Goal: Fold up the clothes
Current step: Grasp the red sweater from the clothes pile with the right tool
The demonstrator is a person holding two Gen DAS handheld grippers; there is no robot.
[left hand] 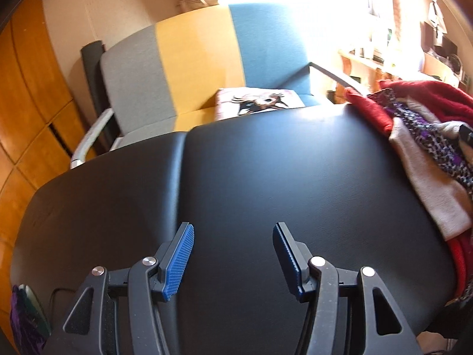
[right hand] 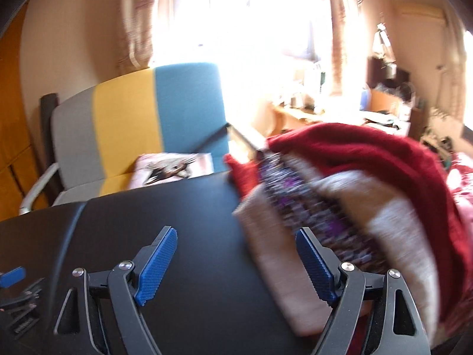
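**Both grippers spread and empty over black table; clothes heaped at its right end**

Left gripper (left hand: pixel 233 254): jaws spread wide, blue ribbed pads facing each other across a clear gap, nothing between them. It hangs over the near part of the black padded table (left hand: pixel 251 177), whose surface shows a seam running away from the camera, left of centre.

Right gripper (right hand: pixel 236 263): jaws likewise spread, nothing clamped. Its right finger (right hand: pixel 314 269) sits over the near edge of the beige garment (right hand: pixel 275 254); whether it touches the cloth cannot be told, as this view is motion-blurred.

Pile of clothes (left hand: pixel 428 136): heaped at the right end of the table, unfolded. Contents seen:
- Red knit garment (right hand: pixel 369 153), uppermost and at the back, draped over the heap, with one end reaching the table's far edge.
- Purple-and-black patterned garment (right hand: pixel 310 216), a long strip whose long axis runs diagonally from the far edge of the table toward the near right.
- Beige garment, lying beneath and beside the patterned strip on the same diagonal, its near end toward the right gripper.

Surroundings: a chair with grey, yellow and blue panels (left hand: pixel 201 59) stands beyond the table's far edge, with a printed cushion (left hand: pixel 257 103) on its seat. Wooden cabinet fronts (left hand: pixel 26 103) are at left. A bright window with curtains (right hand: pixel 236 14) is behind the chair. A purple item (left hand: pixel 23 319) shows at the lower left of the left wrist view; identity unclear.
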